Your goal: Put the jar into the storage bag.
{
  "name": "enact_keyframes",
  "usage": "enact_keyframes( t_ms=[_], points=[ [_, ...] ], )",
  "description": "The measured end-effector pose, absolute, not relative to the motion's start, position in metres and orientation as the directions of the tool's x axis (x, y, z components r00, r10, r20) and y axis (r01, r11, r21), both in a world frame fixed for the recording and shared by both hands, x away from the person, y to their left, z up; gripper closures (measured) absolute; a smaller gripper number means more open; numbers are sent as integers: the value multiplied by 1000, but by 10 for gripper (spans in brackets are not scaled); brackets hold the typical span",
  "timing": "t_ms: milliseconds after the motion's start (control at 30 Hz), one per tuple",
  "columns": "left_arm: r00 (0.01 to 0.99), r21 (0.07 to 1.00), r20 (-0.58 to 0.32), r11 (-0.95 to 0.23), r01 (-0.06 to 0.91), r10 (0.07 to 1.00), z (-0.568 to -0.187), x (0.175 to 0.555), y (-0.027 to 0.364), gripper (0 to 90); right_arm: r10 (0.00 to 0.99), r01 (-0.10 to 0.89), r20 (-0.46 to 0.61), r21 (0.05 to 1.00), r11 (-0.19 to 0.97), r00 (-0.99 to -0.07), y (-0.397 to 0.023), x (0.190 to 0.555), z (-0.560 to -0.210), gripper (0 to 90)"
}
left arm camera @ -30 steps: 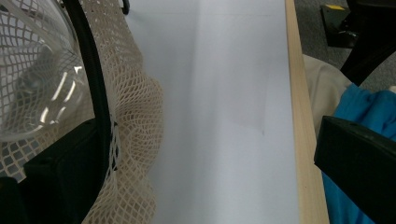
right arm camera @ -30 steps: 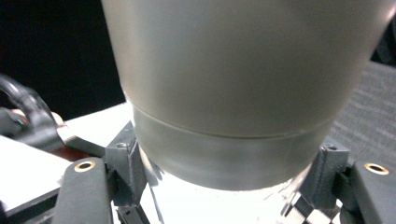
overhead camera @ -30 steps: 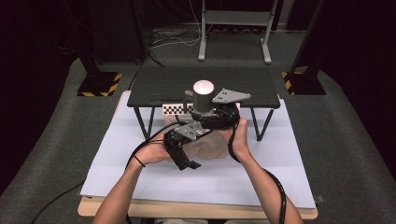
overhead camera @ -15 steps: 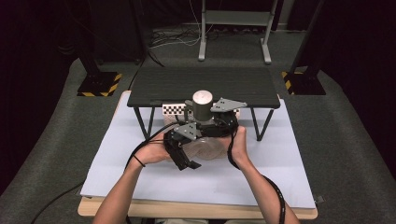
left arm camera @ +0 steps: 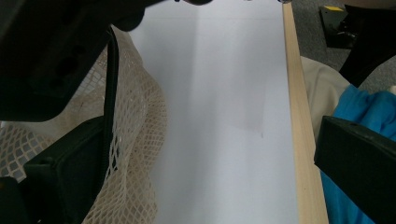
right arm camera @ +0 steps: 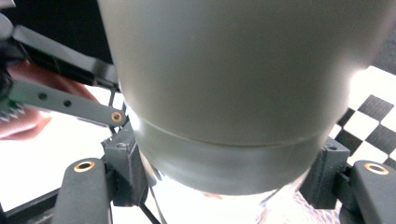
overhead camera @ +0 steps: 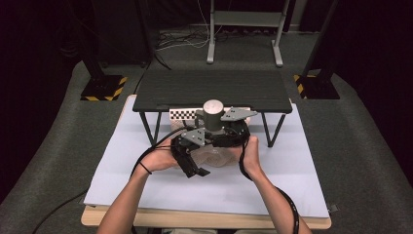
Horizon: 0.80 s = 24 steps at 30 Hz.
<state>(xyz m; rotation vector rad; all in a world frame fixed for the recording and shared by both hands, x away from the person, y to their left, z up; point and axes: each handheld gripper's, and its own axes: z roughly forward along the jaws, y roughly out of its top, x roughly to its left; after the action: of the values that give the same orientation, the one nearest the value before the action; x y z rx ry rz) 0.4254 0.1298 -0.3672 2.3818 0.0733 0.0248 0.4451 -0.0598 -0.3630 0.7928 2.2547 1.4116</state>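
Your right gripper point(overhead camera: 221, 127) has its jaws clamped on the grey-capped bottle point(overhead camera: 213, 113), upright near the bench's point(overhead camera: 292, 165) middle. Your left gripper's point(overhead camera: 192, 161) jaws stand apart, one tucked inside the mesh bag point(left arm camera: 135, 140) beside it.

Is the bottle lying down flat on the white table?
No, the grey-capped bottle stands upright, clamped in the right gripper above the mesh bag.
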Motion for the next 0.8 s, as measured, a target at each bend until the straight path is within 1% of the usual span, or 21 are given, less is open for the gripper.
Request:
enact_keyframes(
  t_ms=[167,233,400,533,600,633,700,800],
  points=[
    [998,688,-2,-724,44,58,-368,426,130,0,633,293,-26,872,393,-774,-59,447,-369,298],
    [998,689,-8,-723,55,68,-369,427,130,0,635,297,-28,868,399,-772,-59,447,-370,298],
    [998,688,-1,-724,46,63,-368,426,130,0,639,307,-25,862,404,-769,-59,447,-369,295],
    [998,702,3,-711,42,62,-365,425,133,0,644,324,-9,859,396,-765,-59,449,-371,272],
    [998,706,3,-707,43,63,-365,425,133,0,648,316,-37,851,420,-761,-57,448,-373,258],
    [998,706,5,-707,38,59,-364,425,133,0,650,311,-36,857,411,-759,-58,447,-374,246],
    [998,712,13,-702,34,61,-362,424,135,0,655,308,-30,866,394,-755,-61,446,-372,186],
    [997,737,32,-675,26,73,-356,422,138,0,627,303,-4,873,382,-779,-69,445,-366,111]
  ],
)
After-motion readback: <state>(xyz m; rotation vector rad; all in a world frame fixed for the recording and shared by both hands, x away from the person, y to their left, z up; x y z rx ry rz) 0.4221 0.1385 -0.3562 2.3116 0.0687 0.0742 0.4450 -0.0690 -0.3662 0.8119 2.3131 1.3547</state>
